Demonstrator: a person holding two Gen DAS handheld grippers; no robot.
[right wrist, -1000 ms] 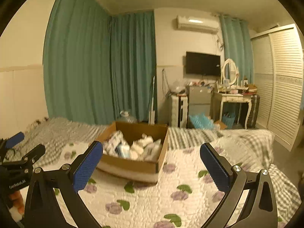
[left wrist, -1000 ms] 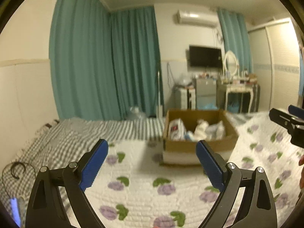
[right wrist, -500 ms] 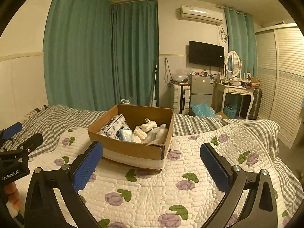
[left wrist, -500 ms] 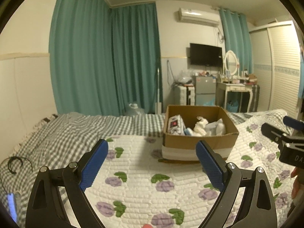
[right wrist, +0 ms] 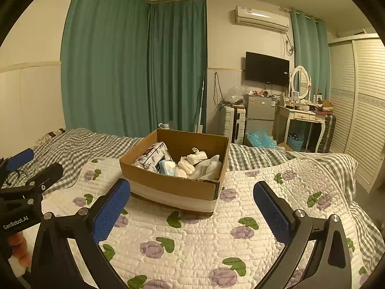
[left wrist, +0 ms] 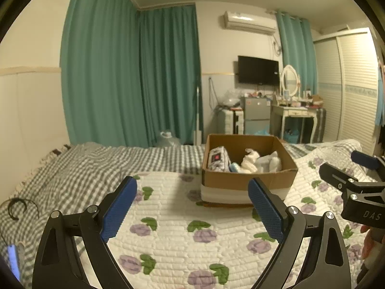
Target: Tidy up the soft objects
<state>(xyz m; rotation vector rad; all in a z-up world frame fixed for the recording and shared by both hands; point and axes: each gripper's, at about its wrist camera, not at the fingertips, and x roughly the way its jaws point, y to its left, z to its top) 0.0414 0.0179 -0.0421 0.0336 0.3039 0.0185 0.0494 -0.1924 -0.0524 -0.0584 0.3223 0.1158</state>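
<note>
We list by colour and pattern:
- quilt (right wrist: 192, 231): white, printed with purple flowers and green leaves.
- blanket (left wrist: 79, 166): grey-and-white check.
- cardboard box (right wrist: 168, 183): brown, with a white band along its base.
- pouch (right wrist: 151, 156) in the box: white with a dark floral print.
- cloths (right wrist: 207, 167) in the box: white.
- curtains (right wrist: 134, 67): teal.
- left gripper (left wrist: 192, 207) and right gripper (right wrist: 191, 208): black frames, blue textured pads.
- television (right wrist: 267, 68): black.
- wardrobe (right wrist: 361, 101): cream, slatted.

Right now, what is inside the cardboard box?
The cardboard box holds a patterned pouch, a light blue packet, a tied white roll and white cloths. Whatever lies beneath them is covered.
</note>
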